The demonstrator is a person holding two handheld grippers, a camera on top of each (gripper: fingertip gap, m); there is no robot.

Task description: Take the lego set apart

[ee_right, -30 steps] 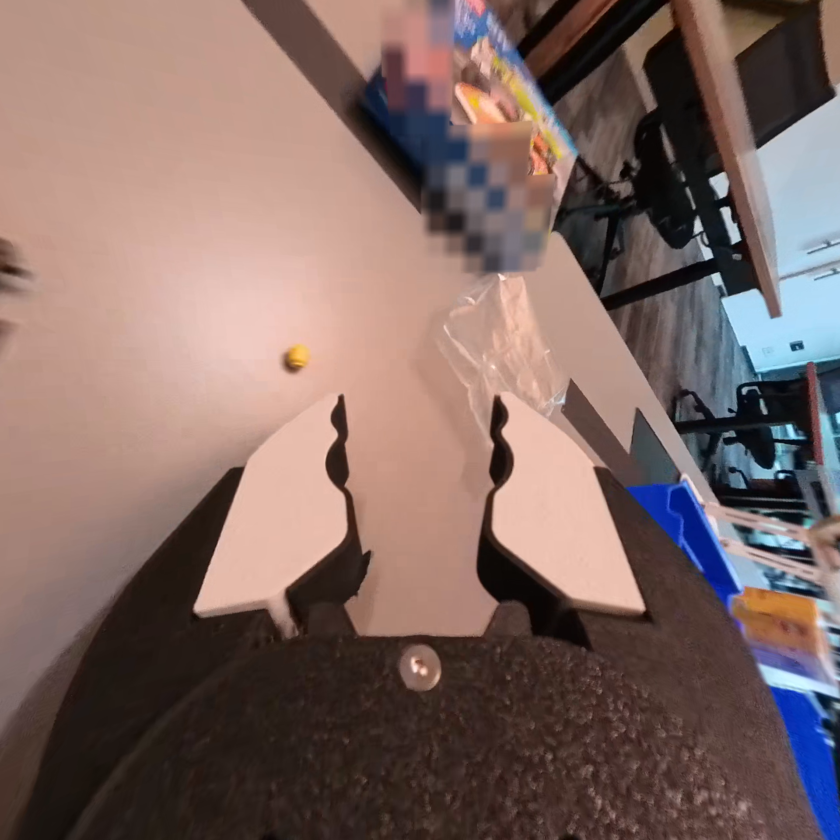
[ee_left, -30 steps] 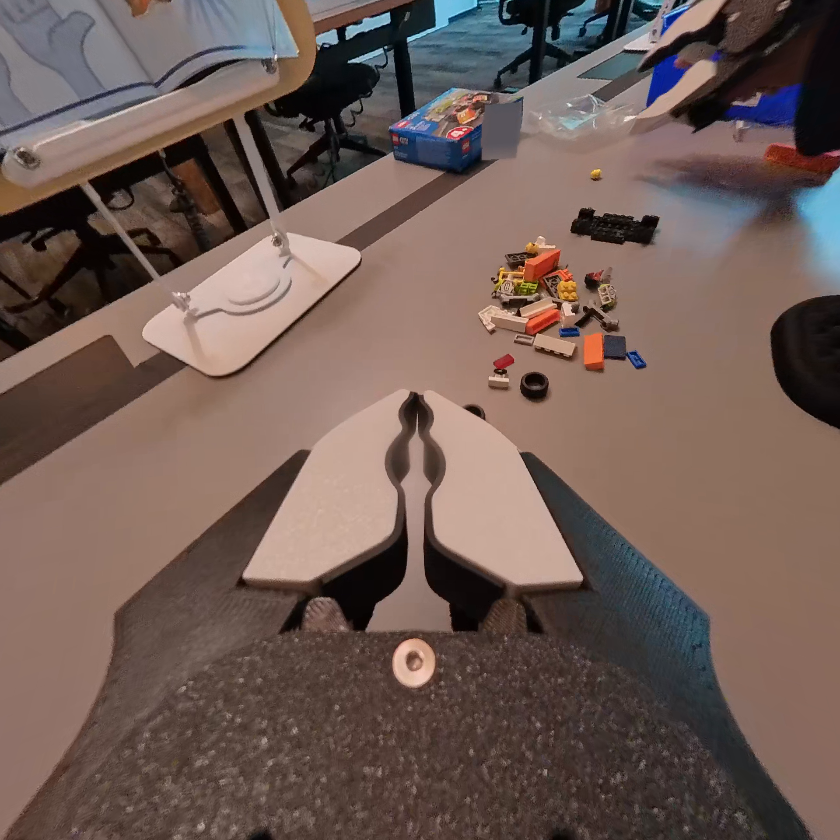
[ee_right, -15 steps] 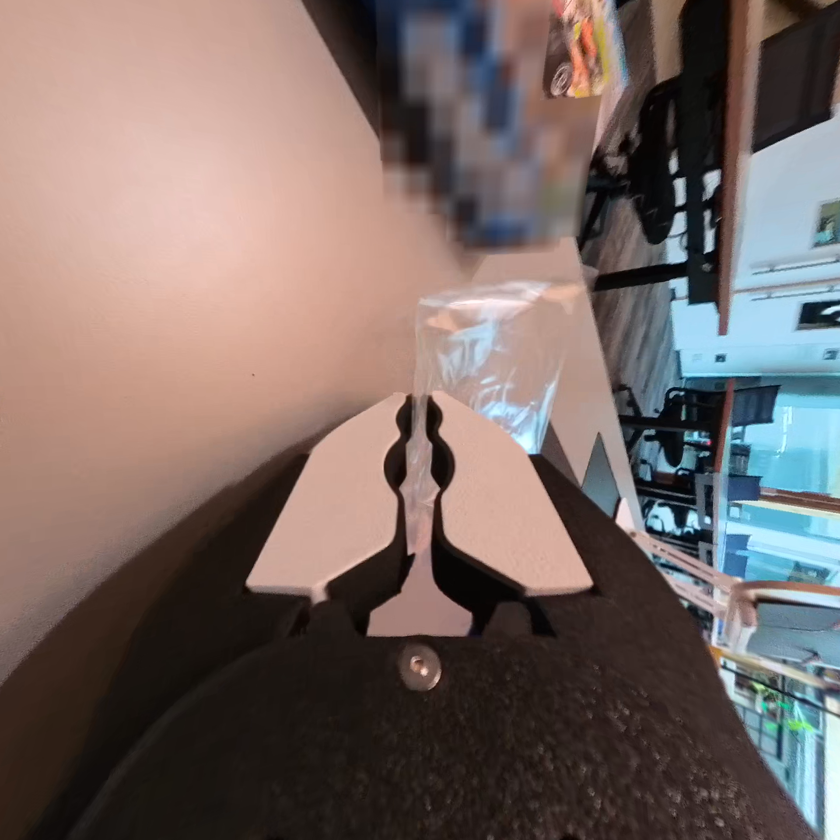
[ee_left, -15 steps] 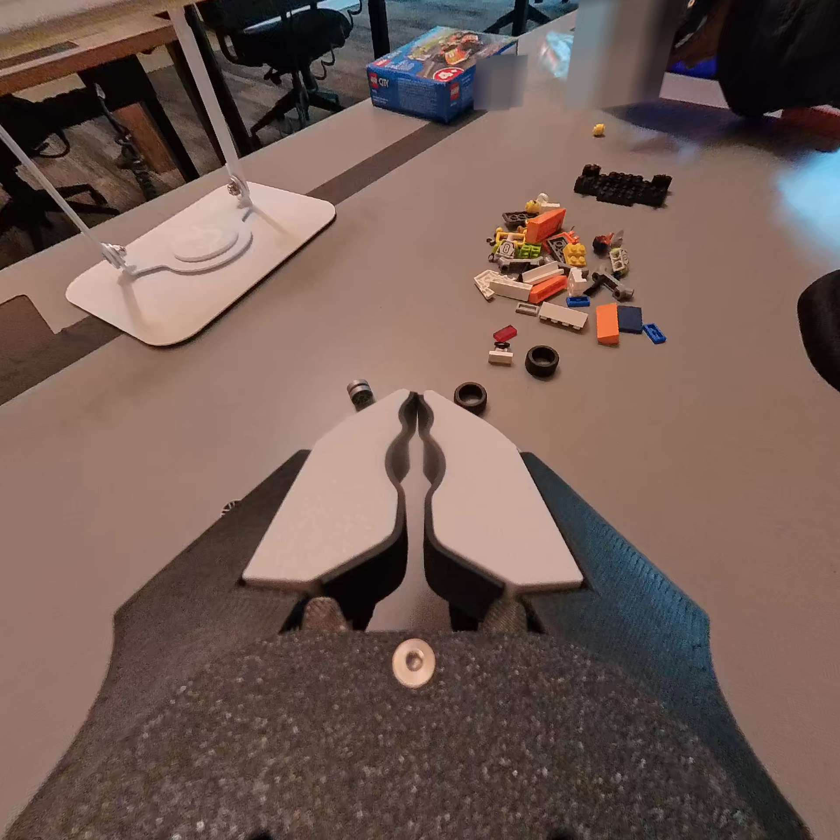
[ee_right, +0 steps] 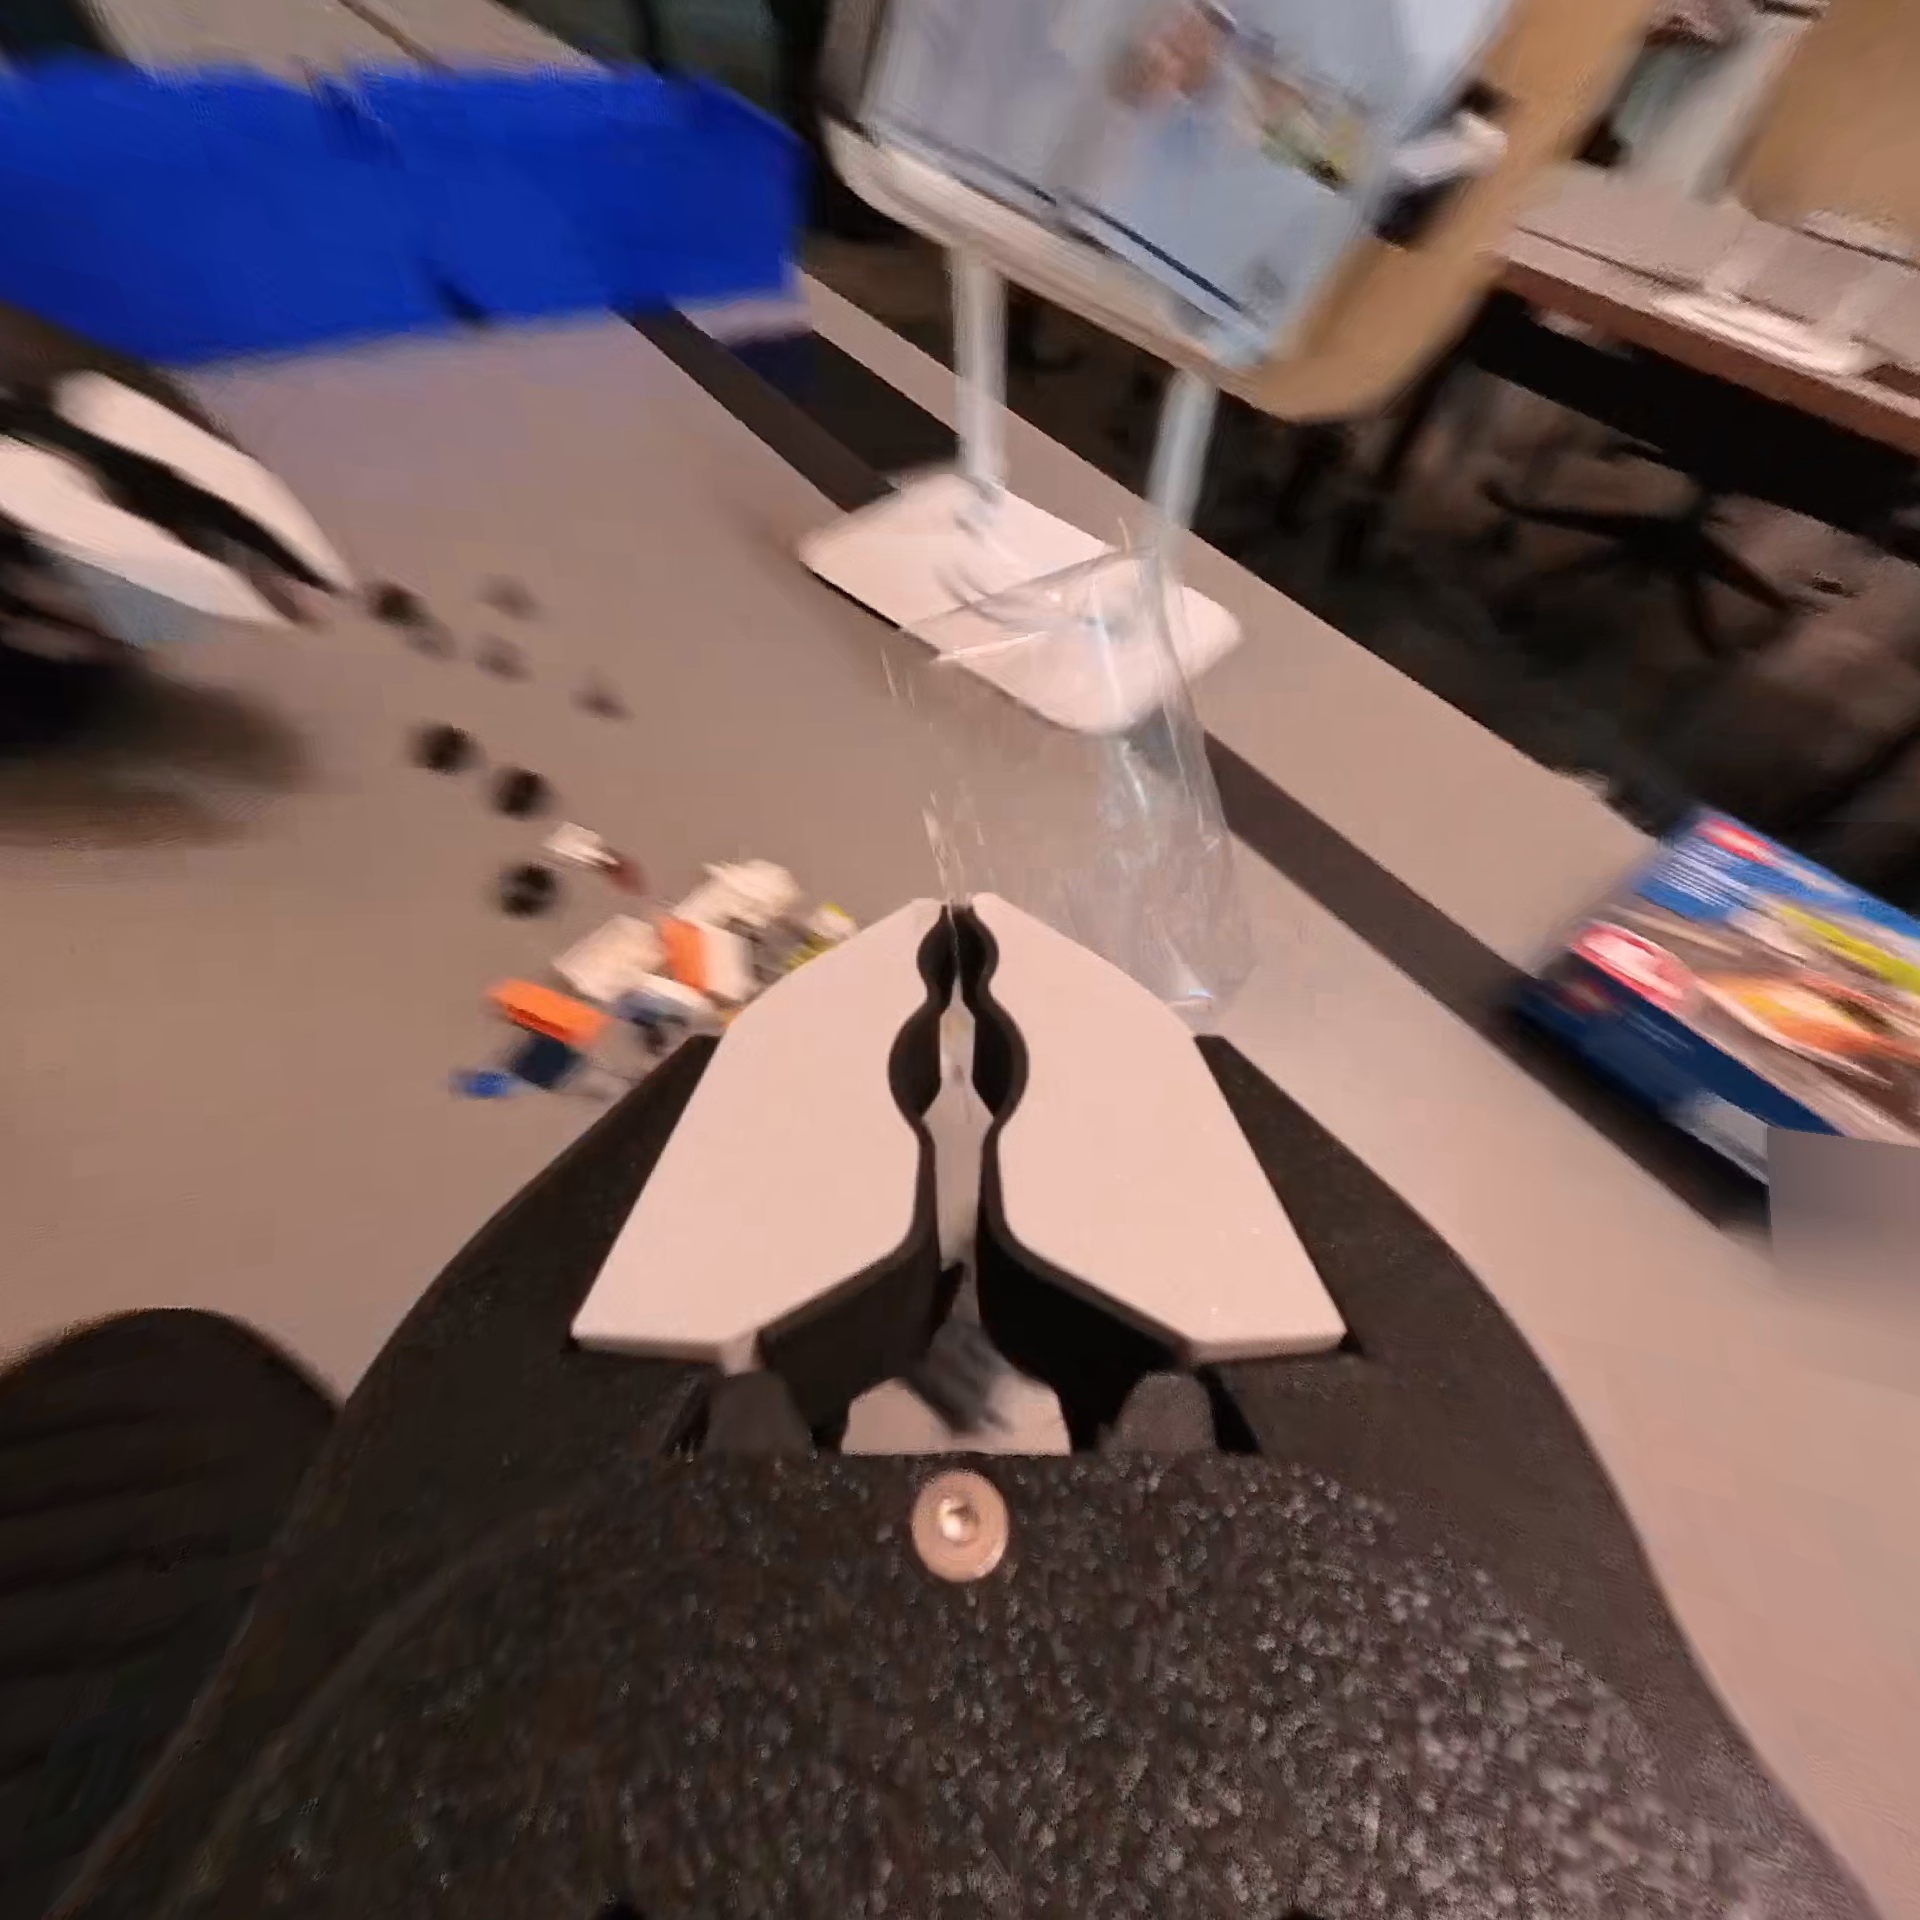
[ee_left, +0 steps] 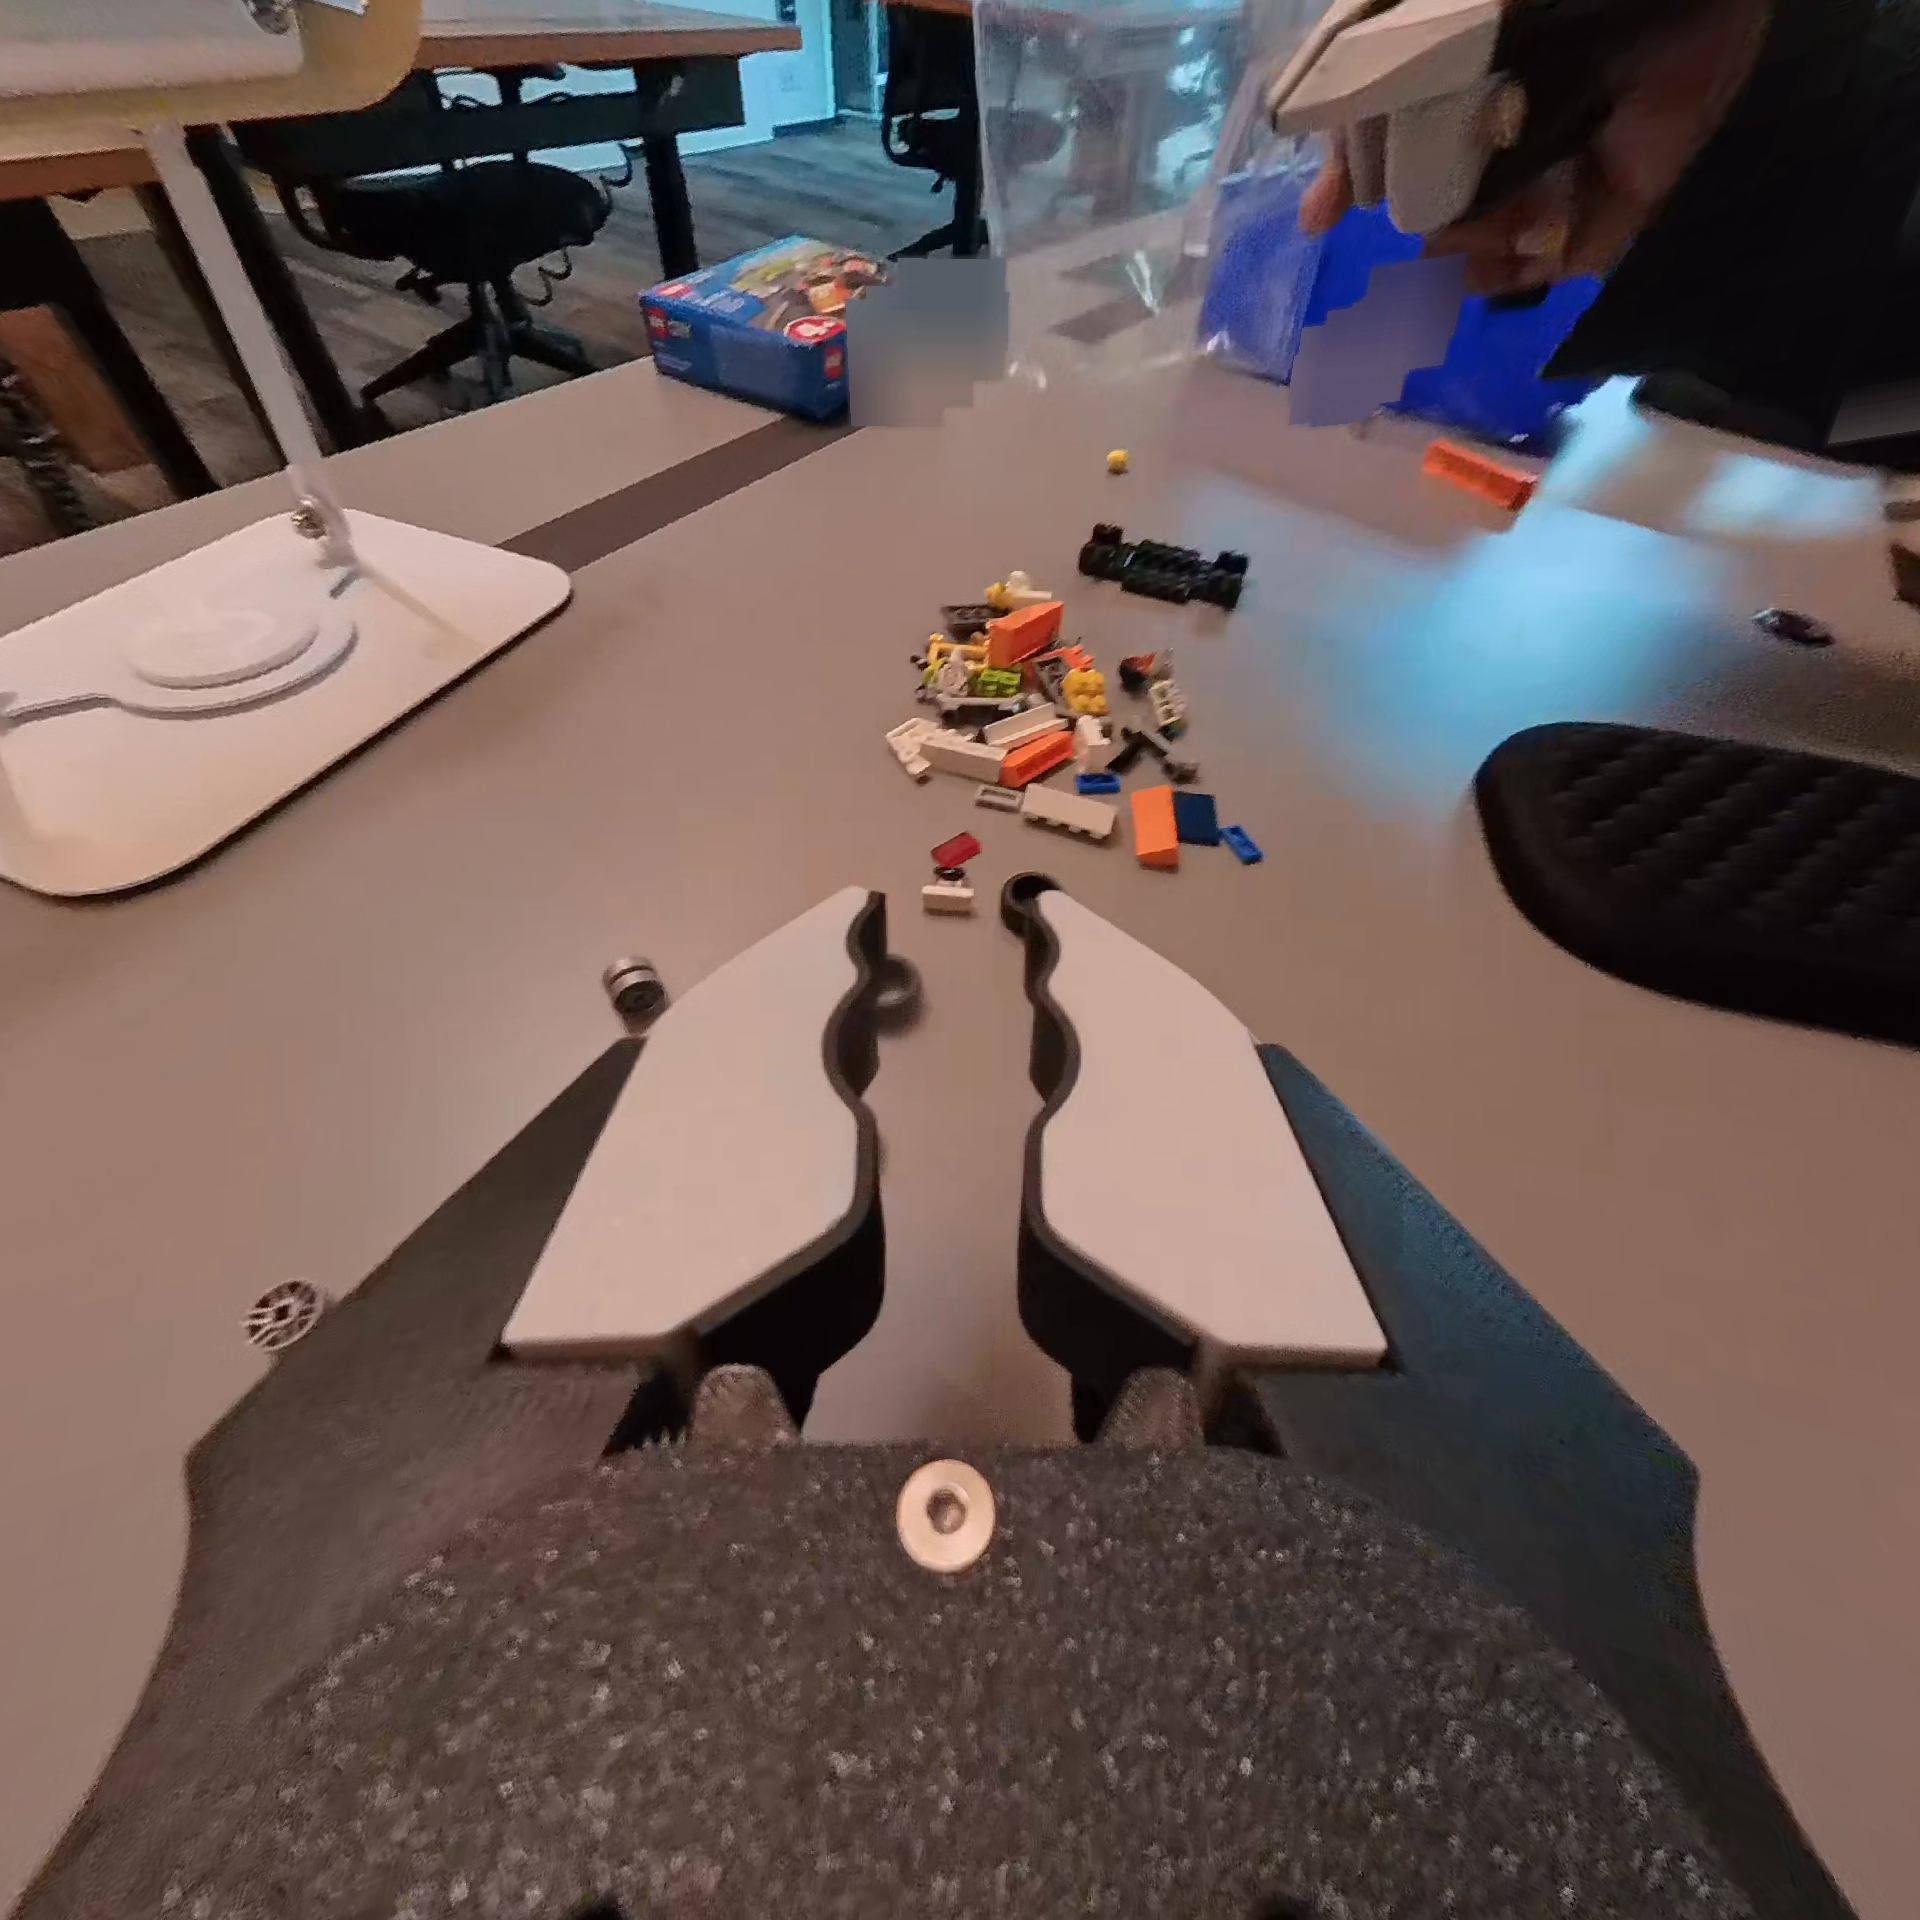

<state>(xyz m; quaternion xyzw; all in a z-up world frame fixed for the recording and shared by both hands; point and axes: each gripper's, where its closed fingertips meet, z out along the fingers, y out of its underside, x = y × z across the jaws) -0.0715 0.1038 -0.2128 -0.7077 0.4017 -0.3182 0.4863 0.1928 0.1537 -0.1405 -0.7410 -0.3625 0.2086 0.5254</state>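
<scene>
The left gripper (ee_left: 951,914) has 2 flat, pale grey fingers (ee_left: 727,1122) with wavy black inner edges, set in a speckled, coarse-grained black body; 1 round silver screw (ee_left: 944,1512) sits at the centre behind them, and 2 knurled grey studs show at the finger roots; the right gripper (ee_right: 958,914) is built alike, with its own silver screw (ee_right: 958,1527); a dark sleeve (ee_left: 1766,187) shows behind it in the left wrist view.

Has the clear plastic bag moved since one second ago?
Yes. The bag, then flat on the table beside the blue box, now hangs above it, pinched in the right gripper.
</scene>
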